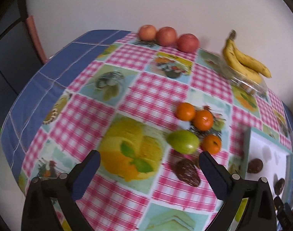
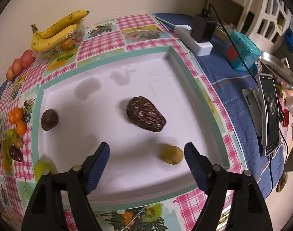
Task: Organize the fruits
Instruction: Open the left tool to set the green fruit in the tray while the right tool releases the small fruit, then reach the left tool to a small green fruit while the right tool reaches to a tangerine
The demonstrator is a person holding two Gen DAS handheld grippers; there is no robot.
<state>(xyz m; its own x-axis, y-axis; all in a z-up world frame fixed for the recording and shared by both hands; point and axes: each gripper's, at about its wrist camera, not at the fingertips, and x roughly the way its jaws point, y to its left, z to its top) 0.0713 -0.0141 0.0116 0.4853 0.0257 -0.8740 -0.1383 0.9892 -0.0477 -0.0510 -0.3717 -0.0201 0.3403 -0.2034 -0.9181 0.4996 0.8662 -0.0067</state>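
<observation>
White tray (image 2: 115, 175), risk: wrinkled avocado (image 2: 145, 114) mid-tray may roll; kiwi (image 2: 172, 155) near front rim; left gripper (image 1: 149, 165), right gripper (image 2: 146, 157) both released, empty.

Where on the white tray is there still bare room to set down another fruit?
On the white tray, the far half beyond the wrinkled dark fruit is bare, as is the near-left patch between the round dark fruit and the kiwi. The tablecloth cluster around the oranges is crowded.
</observation>
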